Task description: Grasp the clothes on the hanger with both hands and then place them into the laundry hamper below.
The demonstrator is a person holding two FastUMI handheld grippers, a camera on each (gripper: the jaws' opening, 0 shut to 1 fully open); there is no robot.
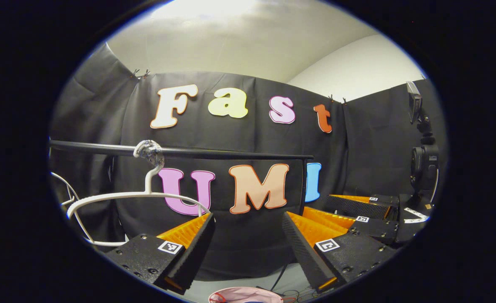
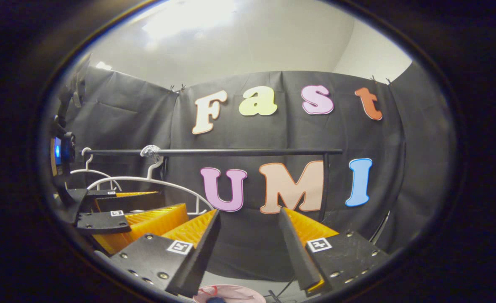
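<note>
In the left gripper view, the left gripper (image 1: 248, 248) is pointing at the booth's black cloth wall with its fingers (image 1: 189, 248) spread wide and nothing lying between them. A white hanger (image 1: 144, 194) is hanging bare from a dark horizontal rail (image 1: 214, 152), up and to the left of the left finger; its lower arm is passing just behind that finger's tip. Below the gap between the fingers, at the bottom edge, the pink rim of the laundry hamper (image 1: 244, 294) is showing, with something red and blue inside it that is too cropped to identify. The right gripper (image 1: 359, 214) is sitting farther off to the right, and a black camera on a stand (image 1: 423, 162) is standing beyond it by the cloth wall.

In the right gripper view, the right gripper (image 2: 248, 248) is likewise holding its fingers (image 2: 195, 252) well apart and empty. The hanger (image 2: 147, 180) is hanging on the rail (image 2: 231, 152) above and to the left of them, with a second white hanger (image 2: 88, 168) farther left. The left gripper (image 2: 138, 219) is showing low on the left, also parted. The hamper's pink rim (image 2: 226, 293) is lying directly beneath the fingers. Pale floor and a cable are showing below the cloth, and a pale ceiling is arching above.
</note>
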